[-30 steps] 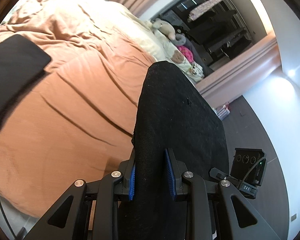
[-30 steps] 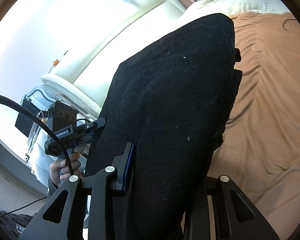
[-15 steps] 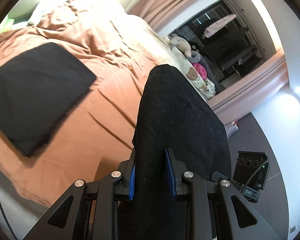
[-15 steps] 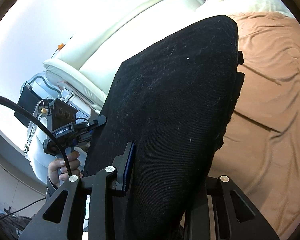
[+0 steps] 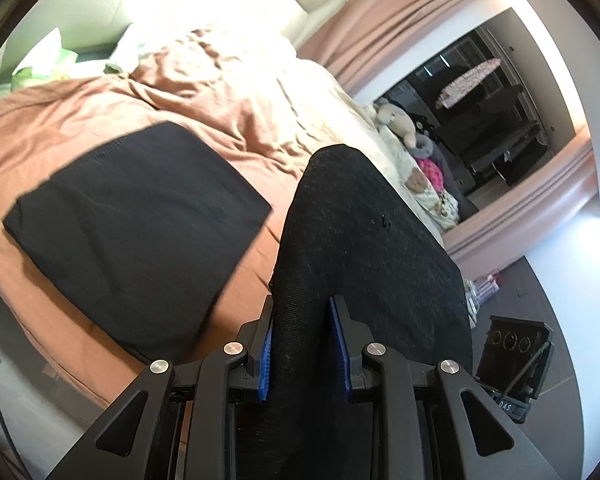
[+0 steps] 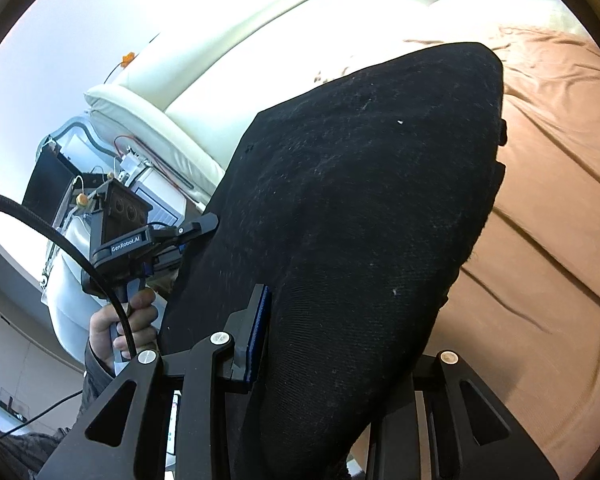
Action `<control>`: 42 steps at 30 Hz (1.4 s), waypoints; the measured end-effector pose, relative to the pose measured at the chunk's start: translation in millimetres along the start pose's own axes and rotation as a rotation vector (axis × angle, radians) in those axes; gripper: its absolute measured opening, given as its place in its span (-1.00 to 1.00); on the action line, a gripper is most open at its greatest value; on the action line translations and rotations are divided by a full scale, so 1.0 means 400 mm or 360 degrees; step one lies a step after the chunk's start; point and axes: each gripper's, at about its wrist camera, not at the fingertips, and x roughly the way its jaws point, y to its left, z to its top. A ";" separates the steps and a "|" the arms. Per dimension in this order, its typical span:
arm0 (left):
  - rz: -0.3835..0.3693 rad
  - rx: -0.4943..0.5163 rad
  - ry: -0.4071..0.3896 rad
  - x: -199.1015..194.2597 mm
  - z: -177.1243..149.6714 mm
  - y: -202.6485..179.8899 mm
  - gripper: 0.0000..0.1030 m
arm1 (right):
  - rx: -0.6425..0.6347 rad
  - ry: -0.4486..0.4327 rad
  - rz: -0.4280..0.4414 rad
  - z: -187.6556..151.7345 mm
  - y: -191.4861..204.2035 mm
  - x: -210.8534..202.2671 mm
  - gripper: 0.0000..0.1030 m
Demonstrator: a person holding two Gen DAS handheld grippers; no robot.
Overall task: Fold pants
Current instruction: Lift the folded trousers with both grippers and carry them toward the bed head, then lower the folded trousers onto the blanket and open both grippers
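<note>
Both the left gripper [image 5: 302, 344] and the right gripper [image 6: 340, 336] grip the folded black pants [image 5: 364, 248] mid-frame. A folded black garment [image 5: 136, 224] has entered left-centre on the bed [image 5: 60, 120]: stacking appears imminent.

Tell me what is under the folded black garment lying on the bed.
The folded black garment lies flat on the brown bedspread, which shows all around its edges. Whatever sits directly beneath its middle is covered and cannot be seen.
</note>
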 end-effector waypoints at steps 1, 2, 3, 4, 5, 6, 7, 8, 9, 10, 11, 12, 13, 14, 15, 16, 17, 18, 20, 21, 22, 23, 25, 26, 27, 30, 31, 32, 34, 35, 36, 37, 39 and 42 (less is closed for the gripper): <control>0.0007 -0.0006 -0.0007 -0.003 0.010 0.009 -0.49 | -0.0003 0.0001 0.0009 0.007 -0.001 0.011 -0.46; 0.0017 -0.0008 -0.0014 -0.006 0.022 0.019 -0.49 | -0.0004 0.0001 0.0014 0.010 0.000 0.017 -0.46; 0.0027 -0.0008 -0.0019 -0.009 0.033 0.027 -0.49 | -0.0006 0.0004 0.0022 0.016 -0.002 0.027 -0.46; 0.0041 -0.0009 -0.0025 -0.013 0.045 0.036 -0.49 | -0.0006 0.0007 0.0029 0.017 -0.005 0.032 -0.46; 0.0053 -0.0006 -0.0027 -0.016 0.056 0.044 -0.49 | -0.0009 0.0011 0.0039 0.022 -0.008 0.041 -0.46; 0.0068 -0.0003 -0.0028 -0.020 0.069 0.051 -0.49 | -0.0011 0.0012 0.0045 0.023 -0.010 0.046 -0.46; 0.0075 -0.0002 -0.0029 -0.022 0.080 0.057 -0.49 | -0.0013 0.0013 0.0053 0.028 -0.012 0.054 -0.46; 0.0084 -0.0002 -0.0029 -0.024 0.092 0.065 -0.49 | -0.0018 0.0012 0.0058 0.026 -0.013 0.061 -0.46; 0.0095 0.0001 -0.0028 -0.028 0.105 0.075 -0.49 | -0.0023 0.0011 0.0062 0.029 -0.014 0.066 -0.46; 0.0110 0.0011 -0.0027 -0.032 0.119 0.082 -0.49 | -0.0029 0.0009 0.0066 0.030 -0.021 0.063 -0.46; 0.0121 0.0022 -0.0026 -0.034 0.129 0.086 -0.49 | -0.0038 0.0009 0.0076 0.034 -0.025 0.067 -0.46; 0.0133 0.0036 -0.0026 -0.039 0.145 0.091 -0.49 | -0.0041 0.0009 0.0083 0.039 -0.027 0.071 -0.46; 0.0138 0.0040 -0.0027 -0.040 0.152 0.099 -0.49 | -0.0047 0.0008 0.0089 0.041 -0.029 0.072 -0.46; 0.0146 0.0047 -0.0028 -0.043 0.164 0.105 -0.49 | -0.0053 0.0006 0.0095 0.049 -0.027 0.080 -0.46; 0.0151 0.0053 -0.0029 -0.045 0.175 0.111 -0.49 | -0.0060 0.0004 0.0102 0.053 -0.029 0.083 -0.46; 0.0156 0.0060 -0.0029 -0.050 0.188 0.118 -0.49 | -0.0069 0.0002 0.0109 0.059 -0.027 0.085 -0.46; 0.0162 0.0067 -0.0027 -0.053 0.200 0.124 -0.49 | -0.0076 0.0001 0.0116 0.058 -0.026 0.086 -0.46; 0.0169 0.0071 -0.0026 -0.055 0.211 0.129 -0.49 | -0.0083 0.0001 0.0121 0.059 -0.025 0.088 -0.46; 0.0198 0.0106 -0.0019 -0.060 0.239 0.138 -0.49 | -0.0099 0.0001 0.0124 0.059 -0.024 0.090 -0.46; 0.0209 0.0127 -0.0017 -0.061 0.254 0.143 -0.49 | -0.0102 0.0000 0.0127 0.060 -0.024 0.092 -0.46; 0.0211 0.0134 -0.0015 -0.061 0.270 0.151 -0.49 | -0.0103 -0.0003 0.0131 0.062 -0.024 0.100 -0.46; 0.0211 0.0138 -0.0012 -0.061 0.281 0.158 -0.49 | -0.0101 -0.0009 0.0137 0.063 -0.027 0.107 -0.46; 0.0226 0.0161 -0.0003 -0.056 0.306 0.180 -0.49 | -0.0097 -0.0010 0.0145 0.060 -0.039 0.112 -0.46; 0.0236 0.0174 0.0003 -0.053 0.316 0.187 -0.49 | -0.0087 -0.0009 0.0151 0.056 -0.047 0.119 -0.46; 0.0244 0.0186 0.0010 -0.048 0.326 0.196 -0.49 | -0.0082 -0.0006 0.0153 0.054 -0.053 0.124 -0.46; 0.0266 0.0220 0.0043 -0.026 0.355 0.225 -0.49 | -0.0069 -0.0002 0.0154 0.043 -0.070 0.143 -0.46; 0.0267 0.0223 0.0055 -0.016 0.366 0.237 -0.49 | -0.0063 -0.0007 0.0150 0.036 -0.081 0.147 -0.46; 0.0268 0.0223 0.0067 -0.001 0.375 0.250 -0.49 | -0.0055 -0.0011 0.0145 0.032 -0.089 0.151 -0.46; 0.0282 0.0233 0.0089 0.023 0.388 0.265 -0.49 | -0.0059 -0.0011 0.0121 0.025 -0.104 0.156 -0.46; 0.0294 0.0239 0.0103 0.040 0.396 0.274 -0.49 | -0.0068 -0.0007 0.0108 0.024 -0.116 0.161 -0.46; 0.0301 0.0244 0.0111 0.051 0.403 0.278 -0.49 | -0.0071 -0.0007 0.0102 0.024 -0.126 0.162 -0.46; 0.0309 0.0255 0.0121 0.066 0.411 0.284 -0.49 | -0.0073 -0.0010 0.0096 0.024 -0.134 0.162 -0.46; 0.0321 0.0277 0.0142 0.092 0.432 0.295 -0.49 | -0.0068 -0.0024 0.0090 0.018 -0.156 0.161 -0.46; 0.0368 0.0288 0.0149 0.136 0.458 0.309 -0.46 | -0.0028 -0.0052 0.0099 -0.002 -0.193 0.166 -0.42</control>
